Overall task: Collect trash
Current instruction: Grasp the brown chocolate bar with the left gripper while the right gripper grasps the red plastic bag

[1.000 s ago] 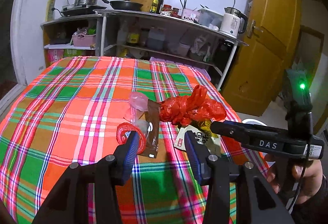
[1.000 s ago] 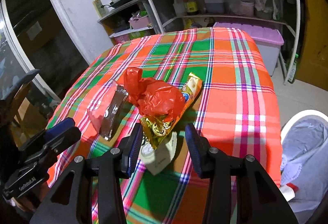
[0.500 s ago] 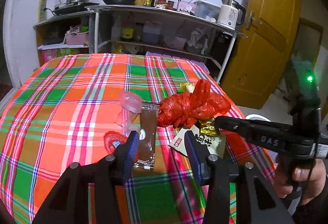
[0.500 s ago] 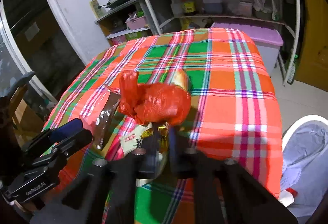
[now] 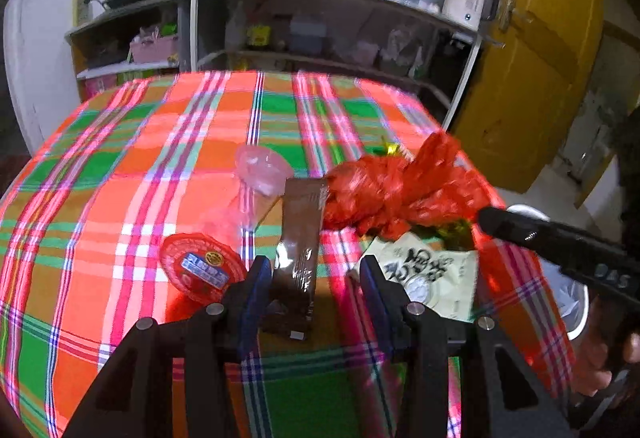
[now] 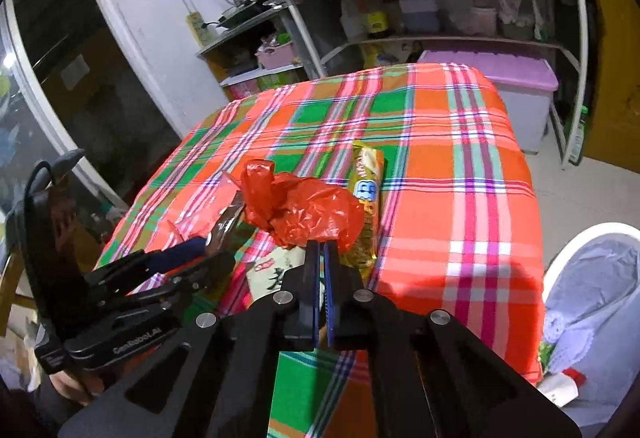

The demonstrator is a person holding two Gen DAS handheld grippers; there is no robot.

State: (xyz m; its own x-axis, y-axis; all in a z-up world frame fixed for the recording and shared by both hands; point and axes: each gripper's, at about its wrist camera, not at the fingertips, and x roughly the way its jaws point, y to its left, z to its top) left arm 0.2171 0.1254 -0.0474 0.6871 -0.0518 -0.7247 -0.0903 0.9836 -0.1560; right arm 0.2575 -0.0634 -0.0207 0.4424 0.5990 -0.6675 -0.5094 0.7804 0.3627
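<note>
A crumpled red plastic bag (image 5: 396, 189) lies among trash on the plaid table. My right gripper (image 6: 322, 258) is shut on the near edge of the red bag (image 6: 304, 209). My left gripper (image 5: 314, 278) is open, its fingers either side of a brown wrapper (image 5: 300, 250). A red round lid (image 5: 202, 266) lies left of it, a pale green packet (image 5: 428, 274) to the right. A yellow snack wrapper (image 6: 366, 197) lies under the bag. A pink plastic bag (image 5: 260, 173) lies behind the brown wrapper.
A white bin with a pale liner (image 6: 592, 298) stands on the floor right of the table (image 6: 460, 165). Shelves with pots and bottles (image 5: 320, 17) stand behind. A yellow door (image 5: 532, 69) is at the right.
My right gripper has closed from open onto the red bag's edge and moved forward. My left gripper has moved closer, over the brown wrapper, still open.
</note>
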